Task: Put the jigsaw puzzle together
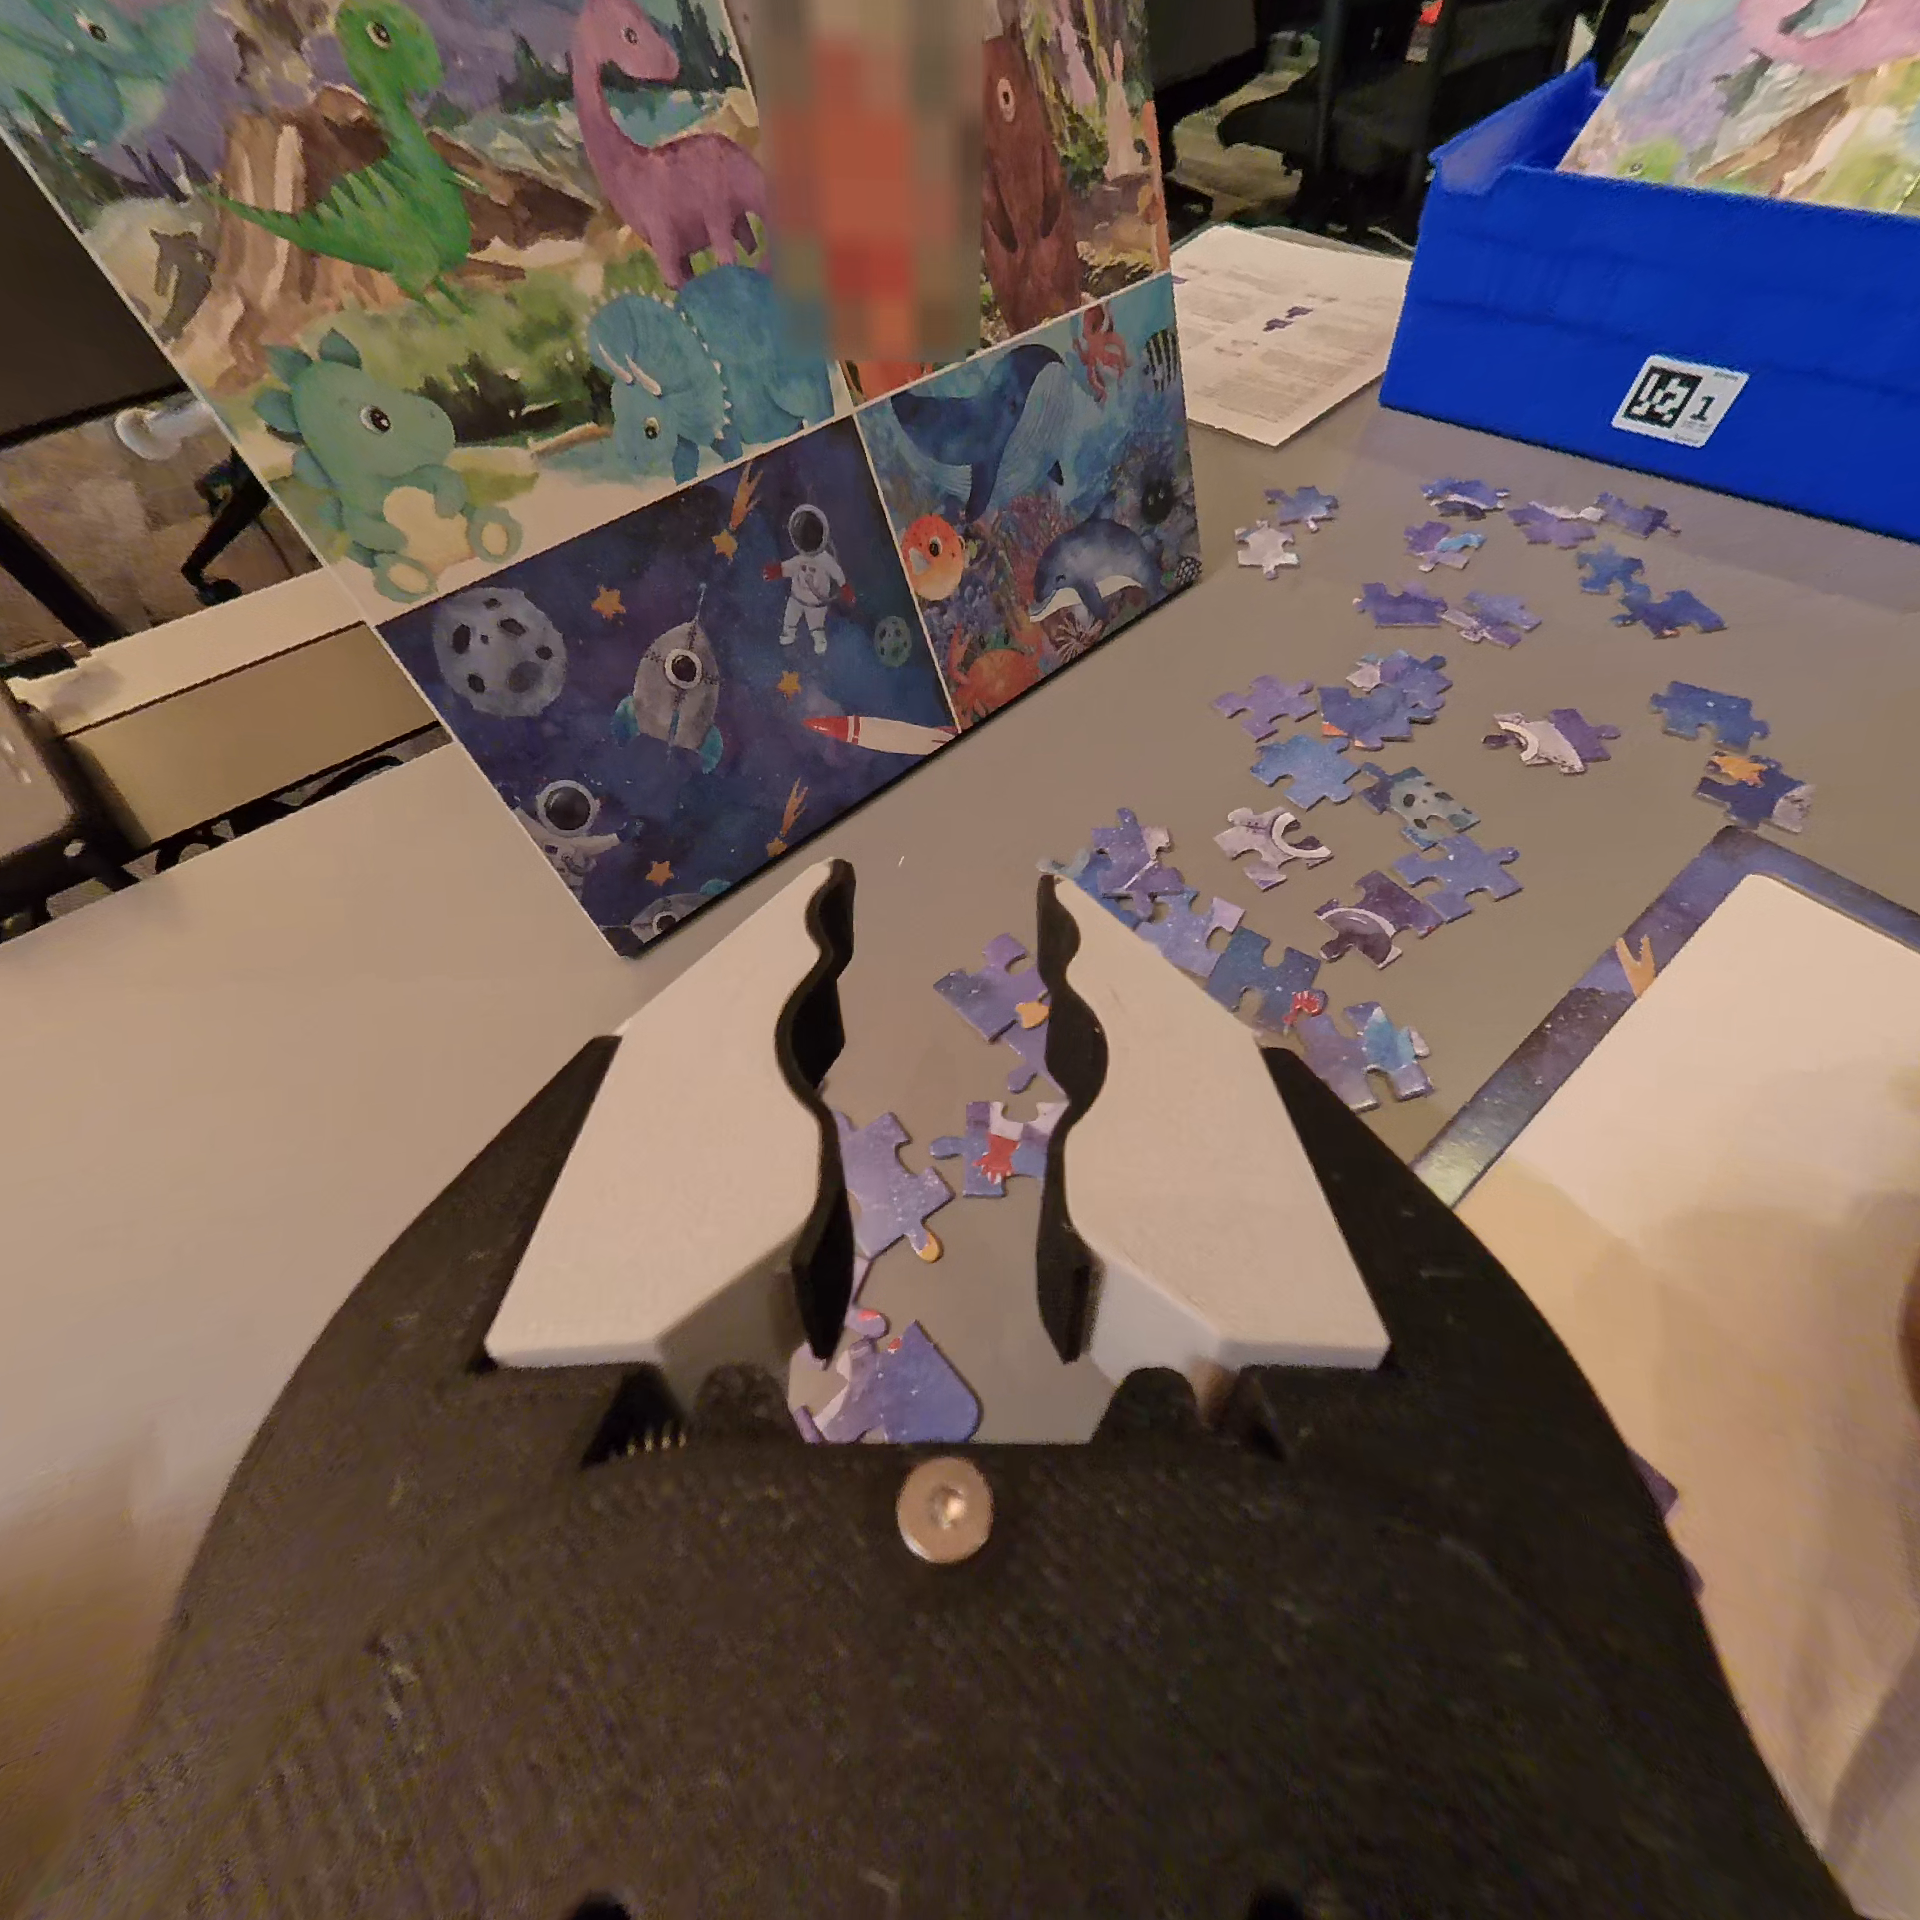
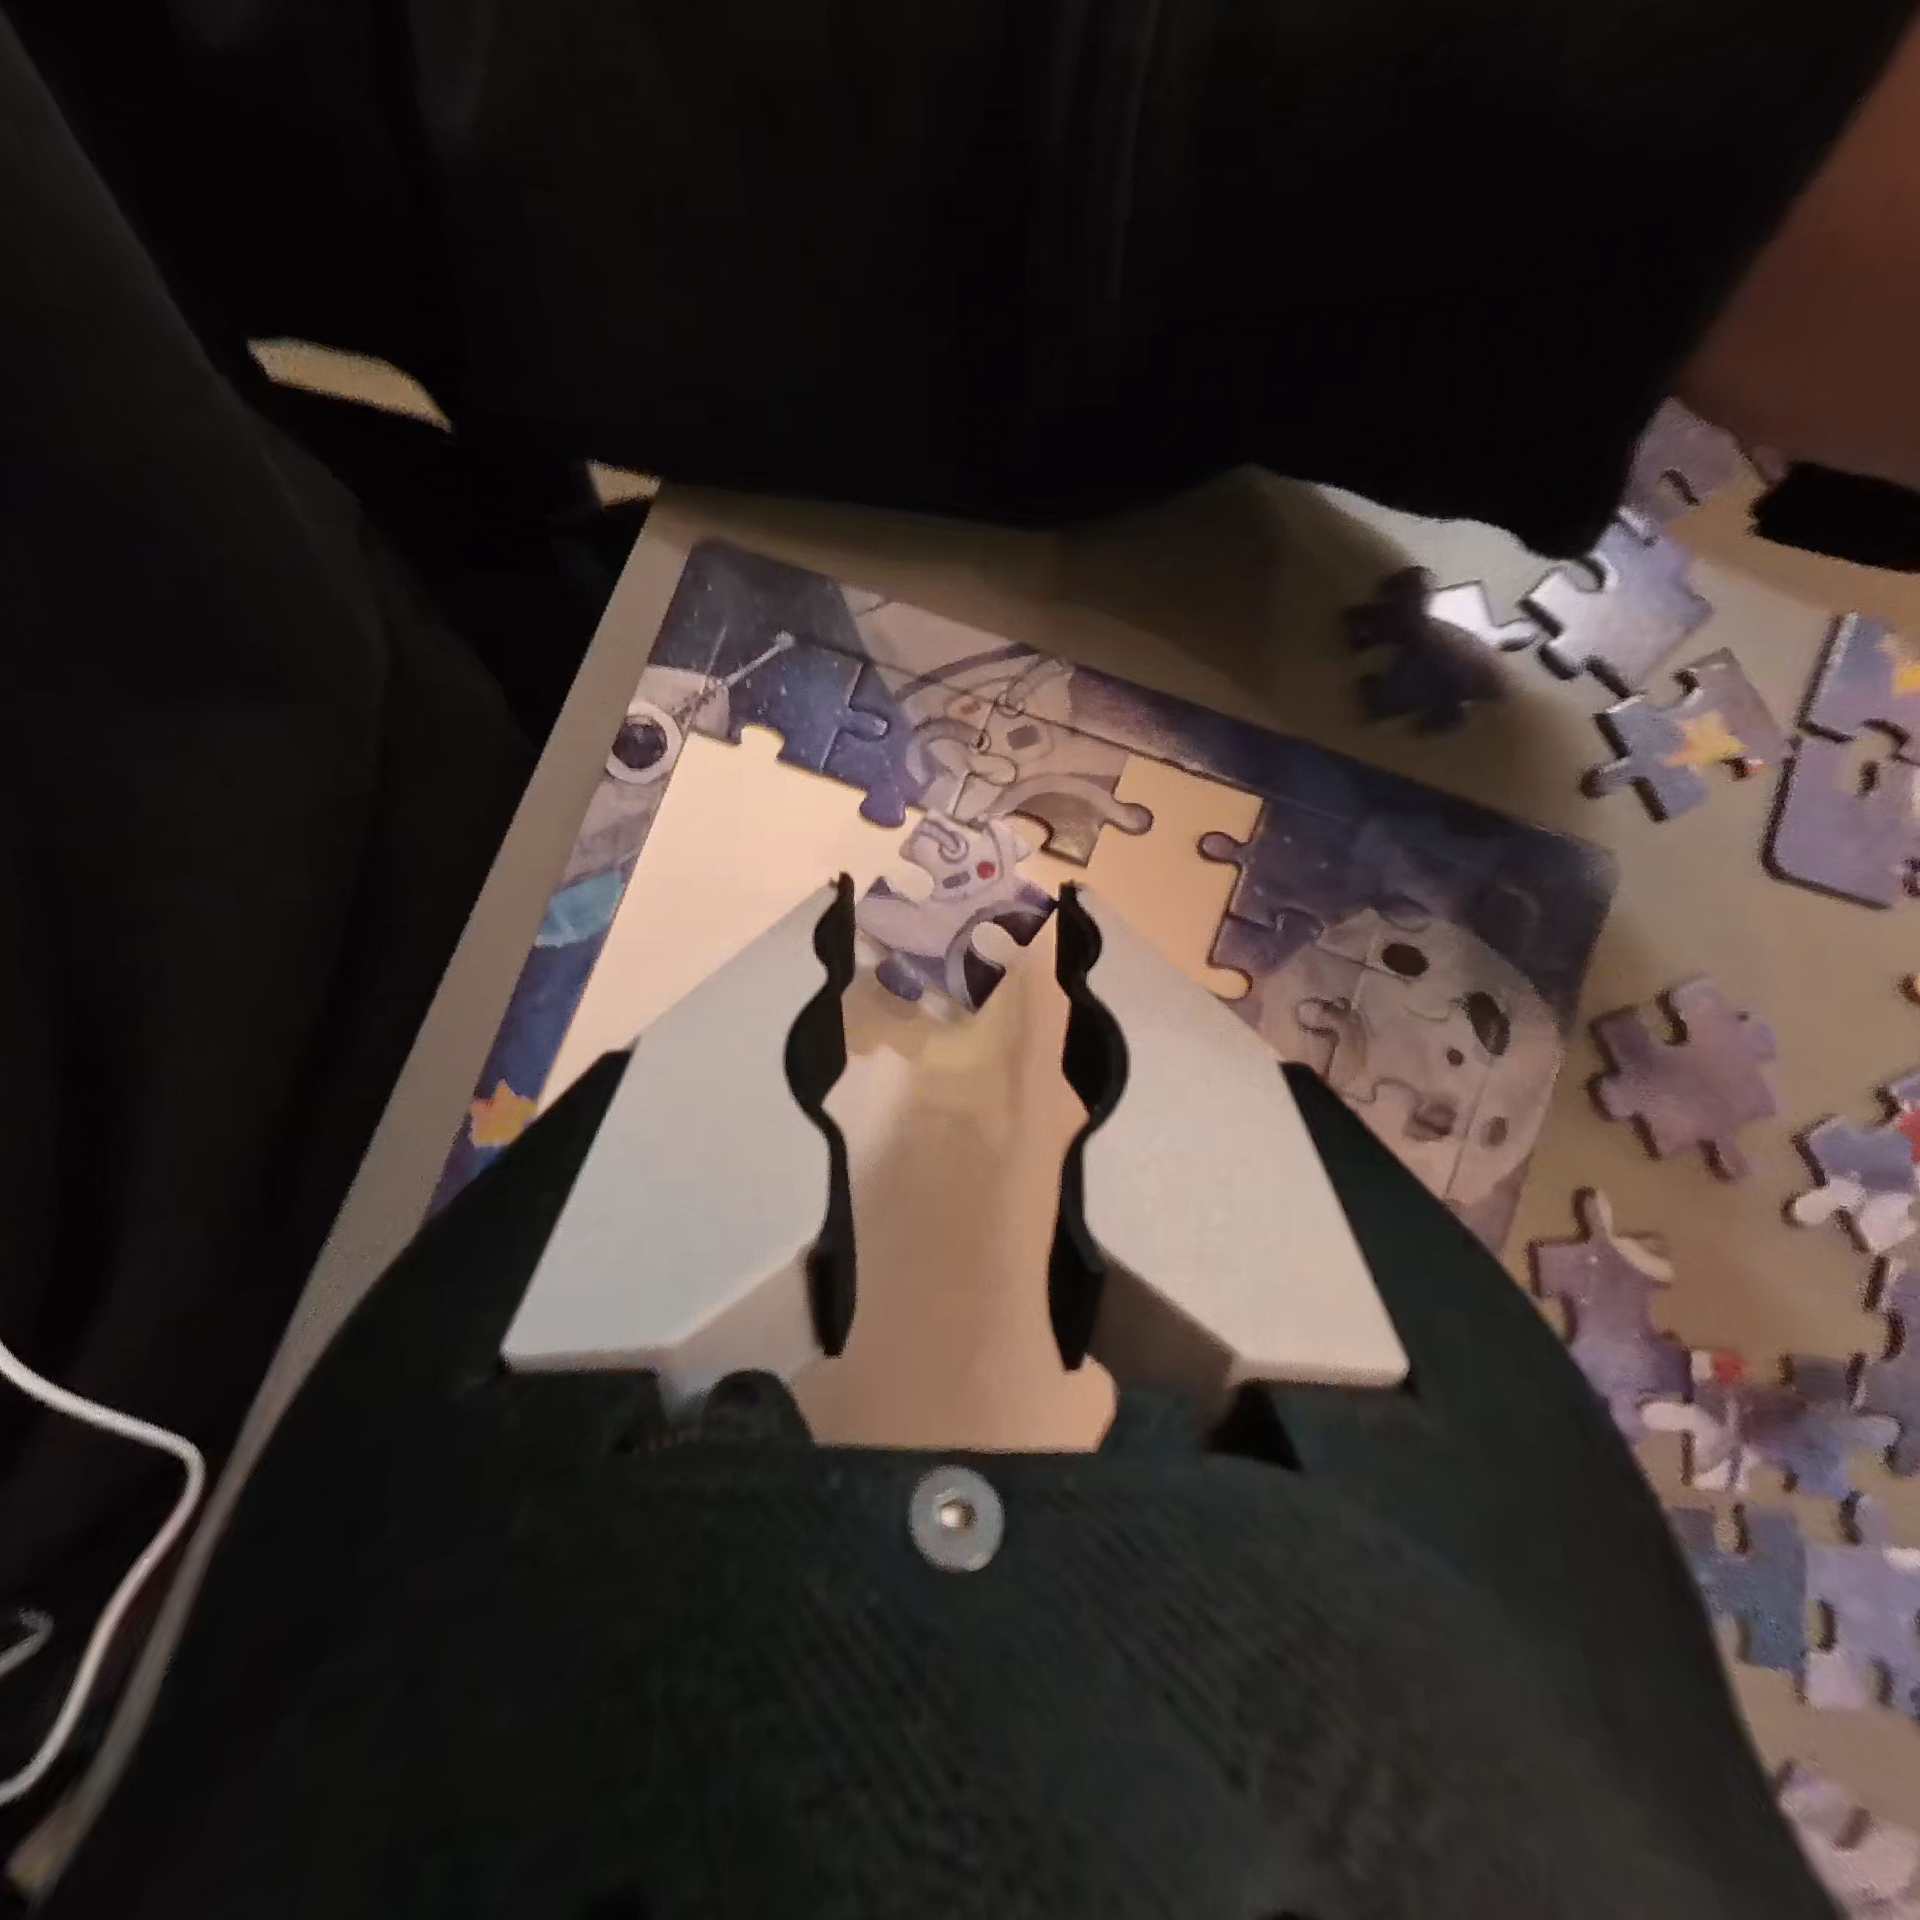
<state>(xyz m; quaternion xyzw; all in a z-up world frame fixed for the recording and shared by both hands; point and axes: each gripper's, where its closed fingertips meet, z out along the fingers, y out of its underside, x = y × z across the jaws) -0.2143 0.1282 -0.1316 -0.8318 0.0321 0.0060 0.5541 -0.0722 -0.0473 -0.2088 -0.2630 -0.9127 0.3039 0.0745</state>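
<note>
Right gripper (image 2: 951, 900) holds an astronaut puzzle piece (image 2: 940, 930) across its half-open fingertips, both tips against its edges, over the bare floor of the puzzle tray (image 2: 1558, 868). Assembled pieces (image 2: 997, 748) lie just ahead. Left gripper (image 1: 945, 883) hangs half open and empty over loose pieces (image 1: 1304, 771).

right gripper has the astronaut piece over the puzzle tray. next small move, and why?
Probably ease the astronaut piece forward and down toward the seated astronaut pieces and press it flat. It is clamped between the right gripper's jaws over bare tray floor, its far end almost touching that row, and its artwork seems to continue theirs. The exact tab fit cannot be judged.
</note>
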